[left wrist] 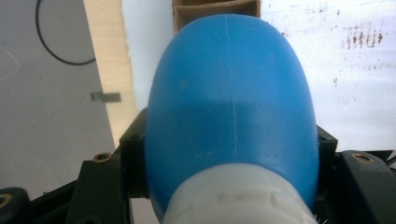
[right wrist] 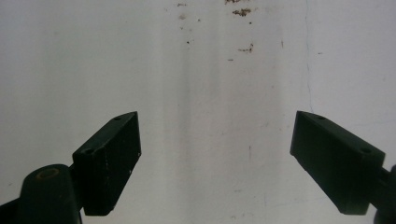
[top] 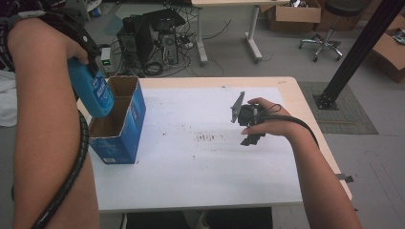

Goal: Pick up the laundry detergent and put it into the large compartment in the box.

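High view: a blue plastic bottle is held over an open blue cardboard box at the bench's left edge.

The white-topped wooden bench [top: 200,181] carries the blue cardboard box [top: 125,129], whose inner divider should be cleared as the blue plastic bottle [top: 91,90], white cap uppermost, is lowered straight. The left gripper [top: 88,55] has its fingers clamped on the bottle; the right gripper [top: 251,138] rests well apart, fingers wide and empty. Nothing else obstructs.

Grey floor [top: 286,67]; computer tower [top: 143,38], swivel chair [top: 329,28] and cardboard boxes [top: 296,14] behind.
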